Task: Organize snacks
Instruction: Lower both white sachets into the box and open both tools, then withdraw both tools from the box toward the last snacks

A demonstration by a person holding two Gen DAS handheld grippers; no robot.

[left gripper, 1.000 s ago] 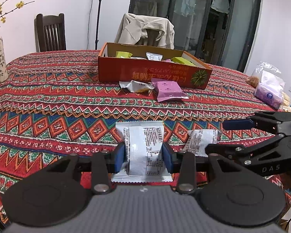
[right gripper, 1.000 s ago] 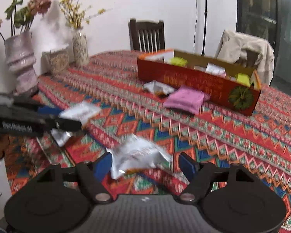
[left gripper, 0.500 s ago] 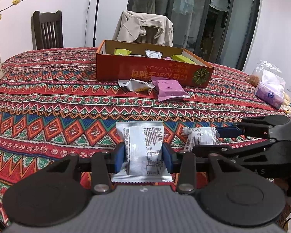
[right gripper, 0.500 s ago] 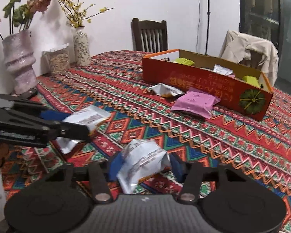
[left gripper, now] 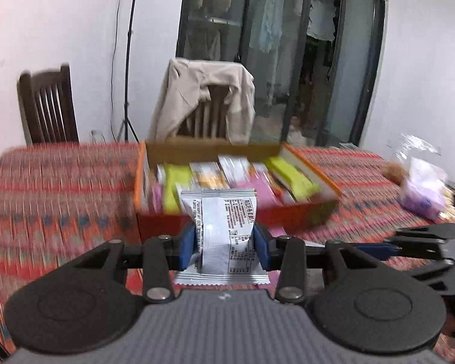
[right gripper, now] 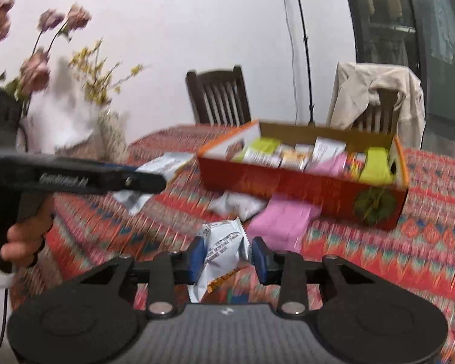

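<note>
Two snack packets up off the bench (right gripper: 424, 242), one in each gripper. In the left gripper (left gripper: 224, 236), a flat silver-white packet (left gripper: 218, 212) with black print, standing upright, pinched at its middle by both blue pads, jaws part way in and pressed on its sides. Just past that packet, a bit blurry, the red box (left gripper: 288, 221), open on top and packed with yellow-green, pink, orange and white snacks. In the right gripper (right gripper: 226, 254), a puffy white packet (right gripper: 224, 245) with a zigzag top edge and an orange corner hanging down, tilted a little, jaws just now pulled in tight on it, blue pads touching both sides. Lying on the bench near the front wall of the red box, a pink packet (right gripper: 283, 221), and beside it a crumpled white packet (right gripper: 236, 204), both well clear of the grippers. From the right side, the left gripper seen as a long dark bar reaching in from the left, its packet sticking out at the tip, a hand (right gripper: 24, 236) wrapped round its handle. Behind the bench, a dark wooden chair (right gripper: 218, 97), another with a pale coat (left gripper: 209, 91) draped over it, and a vase (right gripper: 110, 133) of yellow flowers against the white wall.
</note>
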